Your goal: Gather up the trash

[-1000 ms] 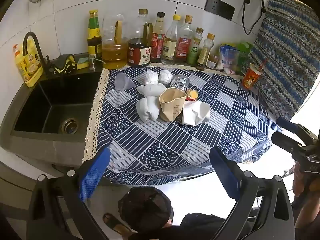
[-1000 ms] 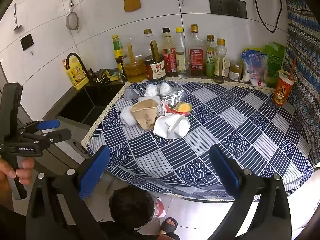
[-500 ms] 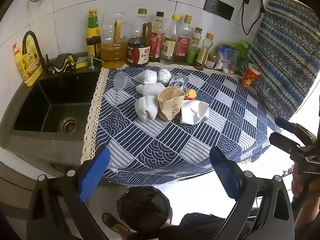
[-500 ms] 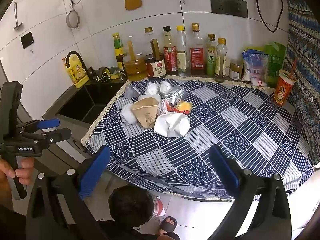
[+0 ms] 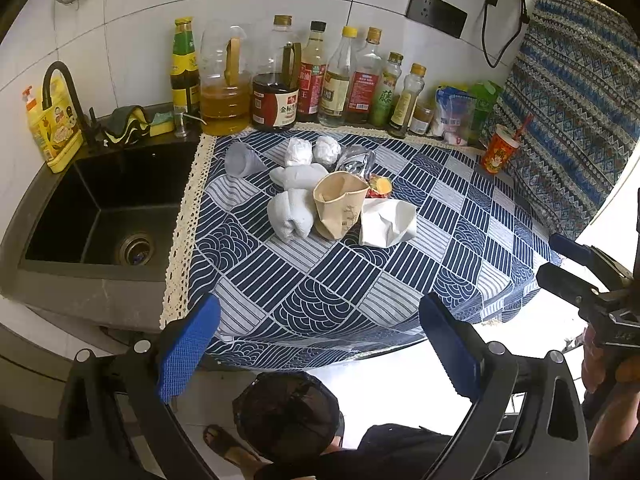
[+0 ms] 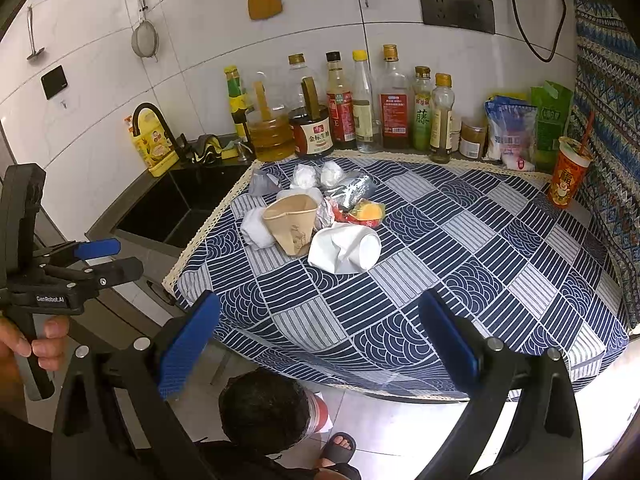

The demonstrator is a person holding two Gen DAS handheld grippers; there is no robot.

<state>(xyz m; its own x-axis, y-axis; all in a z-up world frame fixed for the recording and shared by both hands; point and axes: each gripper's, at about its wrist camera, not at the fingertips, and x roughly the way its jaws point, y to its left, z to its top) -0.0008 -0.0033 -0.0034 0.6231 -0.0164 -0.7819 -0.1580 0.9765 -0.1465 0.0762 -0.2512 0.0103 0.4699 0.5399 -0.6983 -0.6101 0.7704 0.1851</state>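
A crumpled white paper cup [image 6: 346, 249] is seen beside a brown paper cup [image 6: 292, 225] near the tablecloth's [image 6: 460, 248] left edge (crumpled tissues [image 6: 306, 178] behind).

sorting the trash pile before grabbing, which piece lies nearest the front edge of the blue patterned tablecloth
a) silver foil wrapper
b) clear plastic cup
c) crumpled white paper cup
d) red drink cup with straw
c: the crumpled white paper cup lies on its side at the front of the pile, closer to the tablecloth's front edge than the brown paper cup and the rest behind it.
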